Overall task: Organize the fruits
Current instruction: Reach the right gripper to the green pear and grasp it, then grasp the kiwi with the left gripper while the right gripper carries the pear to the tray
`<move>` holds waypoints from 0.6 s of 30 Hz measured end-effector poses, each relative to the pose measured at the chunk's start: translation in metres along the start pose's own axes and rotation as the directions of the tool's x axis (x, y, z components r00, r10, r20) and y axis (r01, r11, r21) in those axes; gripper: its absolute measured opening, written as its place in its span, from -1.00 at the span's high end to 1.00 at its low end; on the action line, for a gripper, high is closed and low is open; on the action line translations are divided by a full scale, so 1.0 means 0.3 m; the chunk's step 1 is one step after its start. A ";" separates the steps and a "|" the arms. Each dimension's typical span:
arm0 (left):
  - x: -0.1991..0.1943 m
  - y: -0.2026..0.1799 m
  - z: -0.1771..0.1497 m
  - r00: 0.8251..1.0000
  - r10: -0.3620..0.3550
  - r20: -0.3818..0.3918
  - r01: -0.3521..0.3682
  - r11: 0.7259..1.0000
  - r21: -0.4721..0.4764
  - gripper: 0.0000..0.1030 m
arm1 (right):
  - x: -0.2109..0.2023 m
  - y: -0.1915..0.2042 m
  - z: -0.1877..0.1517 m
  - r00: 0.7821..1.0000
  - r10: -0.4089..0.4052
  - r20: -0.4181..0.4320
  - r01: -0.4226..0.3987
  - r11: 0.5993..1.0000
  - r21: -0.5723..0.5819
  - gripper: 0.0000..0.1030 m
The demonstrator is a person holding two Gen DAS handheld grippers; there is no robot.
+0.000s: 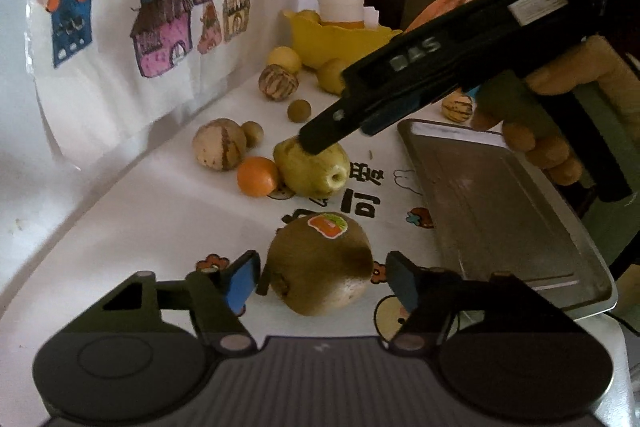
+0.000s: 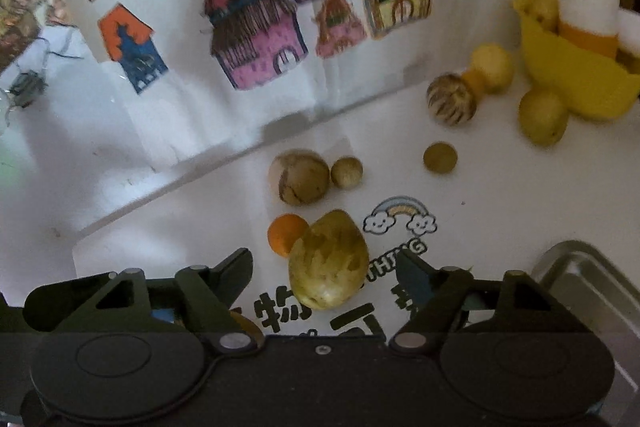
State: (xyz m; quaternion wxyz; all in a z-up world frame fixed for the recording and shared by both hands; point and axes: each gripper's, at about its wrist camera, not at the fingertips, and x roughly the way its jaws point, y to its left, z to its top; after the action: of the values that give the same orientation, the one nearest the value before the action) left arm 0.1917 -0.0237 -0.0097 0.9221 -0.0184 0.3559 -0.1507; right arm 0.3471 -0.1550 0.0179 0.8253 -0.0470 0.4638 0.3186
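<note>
My left gripper (image 1: 320, 277) is open, its blue-padded fingers on either side of a brown kiwi (image 1: 320, 263) with an orange sticker, apart from it. My right gripper (image 2: 326, 267) is open around a yellow-green pear (image 2: 328, 261), which lies on the white table next to a small orange (image 2: 285, 233). In the left wrist view the right gripper (image 1: 320, 143) reaches over the pear (image 1: 314, 171) from the right. A metal tray (image 1: 500, 203) lies on the right and holds nothing.
Striped round fruits (image 1: 219, 143), small brown balls (image 1: 299, 110) and yellow fruits (image 1: 284, 59) are scattered toward the back. A yellow bowl (image 1: 332, 39) and a white jar (image 1: 340, 5) stand at the far end. A wall with house drawings (image 1: 160, 27) runs along the left.
</note>
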 end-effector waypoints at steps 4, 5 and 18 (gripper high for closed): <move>0.019 0.008 0.001 1.000 -0.005 -0.013 0.005 1.000 -0.023 -0.27 | 0.055 -0.013 -0.001 0.999 0.023 -0.032 -0.022 0.999 0.035 -0.54; 0.022 0.011 0.001 1.000 -0.006 -0.015 0.006 1.000 -0.029 -0.26 | 0.063 -0.016 -0.002 0.999 0.026 -0.037 -0.025 0.999 0.039 -0.54; 0.031 0.035 0.004 0.999 -0.044 -0.017 0.043 0.998 -0.051 -0.21 | 0.125 -0.065 -0.015 0.994 0.079 -0.069 -0.068 0.987 0.144 -0.07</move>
State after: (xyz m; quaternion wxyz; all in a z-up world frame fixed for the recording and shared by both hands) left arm 0.2019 -0.0164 -0.0163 0.9146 -0.0481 0.3674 -0.1617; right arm 0.3687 -0.1541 -0.0186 0.7963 0.0169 0.5173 0.3131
